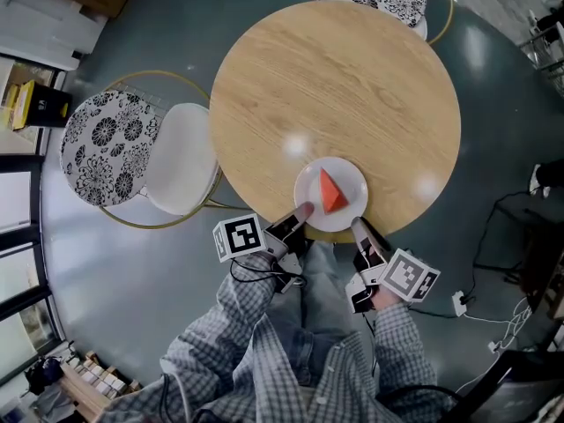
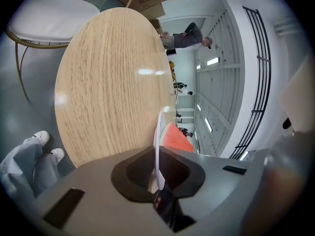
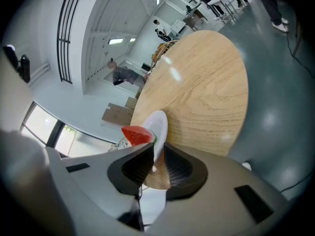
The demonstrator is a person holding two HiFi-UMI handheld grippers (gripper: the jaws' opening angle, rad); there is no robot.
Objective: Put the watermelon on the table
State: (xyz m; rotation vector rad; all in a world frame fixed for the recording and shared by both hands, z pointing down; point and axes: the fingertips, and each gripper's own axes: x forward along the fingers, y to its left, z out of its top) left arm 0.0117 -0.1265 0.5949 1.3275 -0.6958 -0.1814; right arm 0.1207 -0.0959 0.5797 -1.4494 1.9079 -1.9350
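Your left gripper (image 1: 302, 211) and right gripper (image 1: 358, 226) each pinch the near rim of the white plate (image 1: 349, 176). It carries the watermelon (image 1: 330, 192) wedge at the near edge of the round table (image 1: 335, 86). The jaws hide the pinched rim, and you can't tell whether the plate rests on the wood.

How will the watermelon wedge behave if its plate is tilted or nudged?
The watermelon wedge sits loose on the white plate, so it would probably slide if tilted. It rises to a point, so a nudge may topple it. The plate seems stiff: the left gripper and right gripper hold only its rim.
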